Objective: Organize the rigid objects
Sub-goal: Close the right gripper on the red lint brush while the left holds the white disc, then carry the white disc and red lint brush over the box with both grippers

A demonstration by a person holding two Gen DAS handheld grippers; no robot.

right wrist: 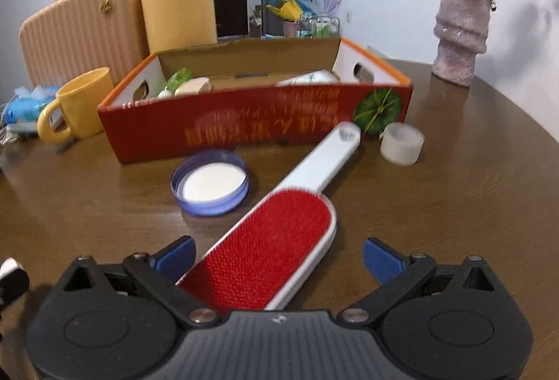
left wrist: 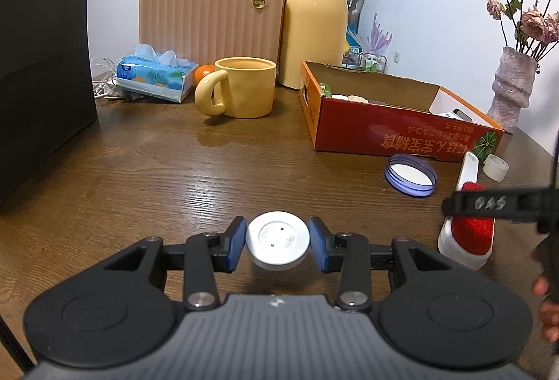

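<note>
My left gripper point(left wrist: 277, 242) is shut on a round silvery disc point(left wrist: 277, 233), held just above the wooden table point(left wrist: 174, 177). My right gripper point(right wrist: 279, 256) stands wide open over a white lint brush point(right wrist: 276, 229) with a red pad. The brush lies diagonally on the table between the jaws, and neither pad presses on it. In the left wrist view the brush point(left wrist: 470, 235) is at the right, with a black finger of the right gripper point(left wrist: 489, 203) across it. A red cardboard box point(right wrist: 244, 132) with several items inside stands behind, also visible as the box point(left wrist: 367, 128).
A purple-rimmed lid point(right wrist: 209, 186) and a small white cap point(right wrist: 401, 144) lie in front of the box. A yellow mug point(left wrist: 244, 86), yellow thermos point(left wrist: 314, 20), pink case point(left wrist: 209, 13), tissue pack point(left wrist: 153, 76) and an orange stand at the back. A vase point(right wrist: 459, 30) stands far right.
</note>
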